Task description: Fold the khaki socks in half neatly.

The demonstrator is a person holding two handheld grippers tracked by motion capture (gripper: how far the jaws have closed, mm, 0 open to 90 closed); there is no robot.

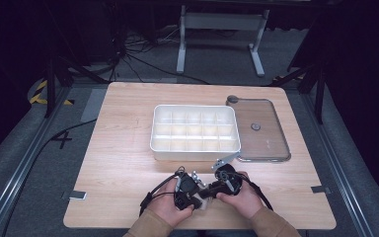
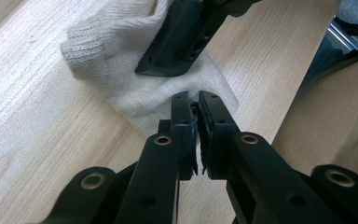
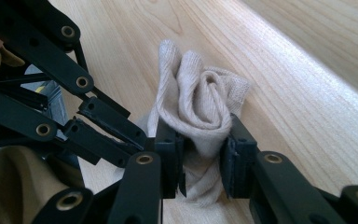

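A beige knitted sock (image 3: 200,98) lies rolled up on the wooden table (image 1: 123,163) near its front edge. My right gripper (image 3: 204,128) is shut on the roll, with both pads pressed into its sides. In the left gripper view the sock (image 2: 121,84) spreads out beyond my left gripper (image 2: 195,95). Its jaws stand almost together with a thin strip of the fabric pinched between them. In the high view both hands hold the grippers close together, left gripper (image 1: 193,198) and right gripper (image 1: 208,191), over the pale sock (image 1: 203,203).
A white tray (image 1: 154,133) divided into several compartments stands at the table's middle. Its clear lid (image 1: 271,133) lies flat to the right of it. A small metal bracket (image 1: 224,160) sits just in front of the tray. The table's front edge is close behind the hands.
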